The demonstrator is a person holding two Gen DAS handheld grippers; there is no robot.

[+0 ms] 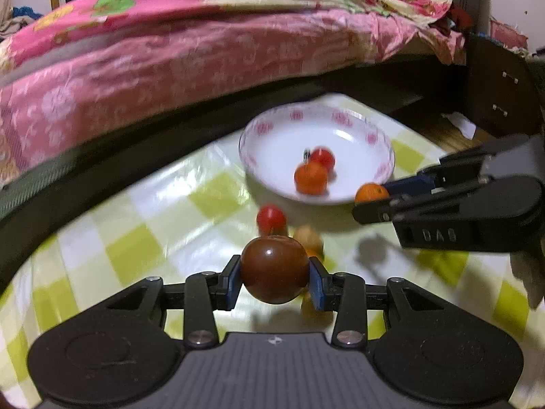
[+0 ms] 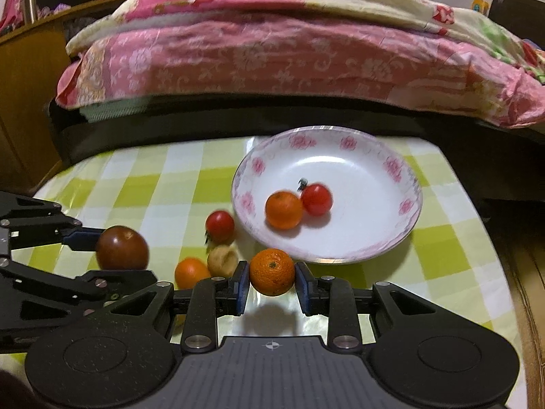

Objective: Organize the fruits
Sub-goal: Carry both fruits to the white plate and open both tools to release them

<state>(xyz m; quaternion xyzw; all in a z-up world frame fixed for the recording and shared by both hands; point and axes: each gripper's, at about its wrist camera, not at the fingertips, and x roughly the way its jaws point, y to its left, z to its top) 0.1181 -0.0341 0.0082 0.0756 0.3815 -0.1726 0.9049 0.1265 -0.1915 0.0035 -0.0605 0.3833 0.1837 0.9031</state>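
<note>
My left gripper [image 1: 275,274] is shut on a dark brown-red tomato [image 1: 275,269] and holds it above the checked tablecloth; it also shows in the right wrist view [image 2: 122,248]. My right gripper [image 2: 271,281] is shut on an orange [image 2: 271,271], just in front of the white floral plate [image 2: 402,204]. The plate holds an orange [image 2: 283,210] and a red tomato [image 2: 316,199]. On the cloth left of the plate lie a red tomato [image 2: 220,226], a tan fruit [image 2: 222,260] and another orange [image 2: 190,272].
The table has a green-and-white checked cloth [image 2: 136,191]. A bed with a pink floral quilt [image 2: 259,54] runs close behind the table. A dark cabinet [image 1: 500,88] stands at the right in the left wrist view.
</note>
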